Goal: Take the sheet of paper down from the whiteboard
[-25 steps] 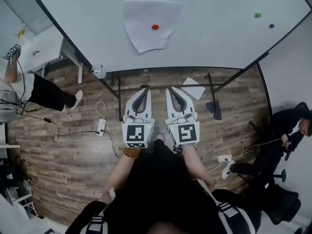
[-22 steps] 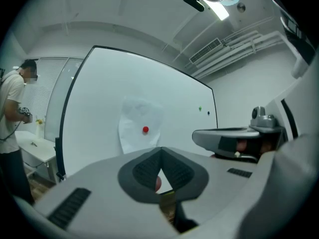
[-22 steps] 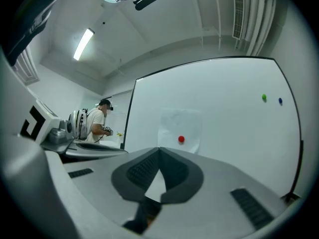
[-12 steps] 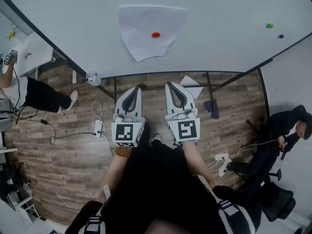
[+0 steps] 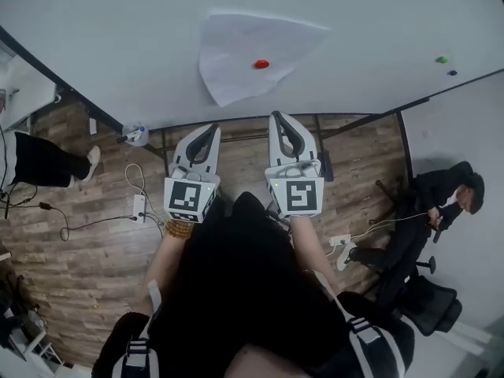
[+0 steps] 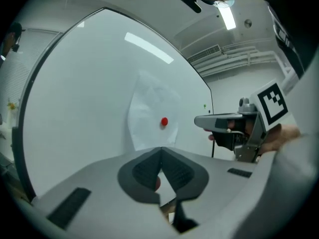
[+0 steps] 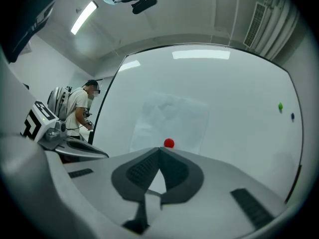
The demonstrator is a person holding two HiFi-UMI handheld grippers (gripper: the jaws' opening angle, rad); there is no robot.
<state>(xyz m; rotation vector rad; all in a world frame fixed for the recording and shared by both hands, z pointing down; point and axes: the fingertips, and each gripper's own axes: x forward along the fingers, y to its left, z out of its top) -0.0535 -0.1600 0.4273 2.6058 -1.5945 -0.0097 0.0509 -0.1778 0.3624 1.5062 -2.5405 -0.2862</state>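
Where red magnet (image 5: pixel 261 64) sits, white sheet (image 5: pixel 228 53) wrinkled.

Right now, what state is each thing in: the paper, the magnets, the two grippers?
sheet of paper: up on the whiteboard, pinned, crumpled.
red magnet: on the sheet, holding it up.
green magnet: on bare board, holding nothing.
blue magnet: on bare board, holding nothing.
left gripper: shut, empty, pointed at the board.
right gripper: shut, empty, pointed at the board.
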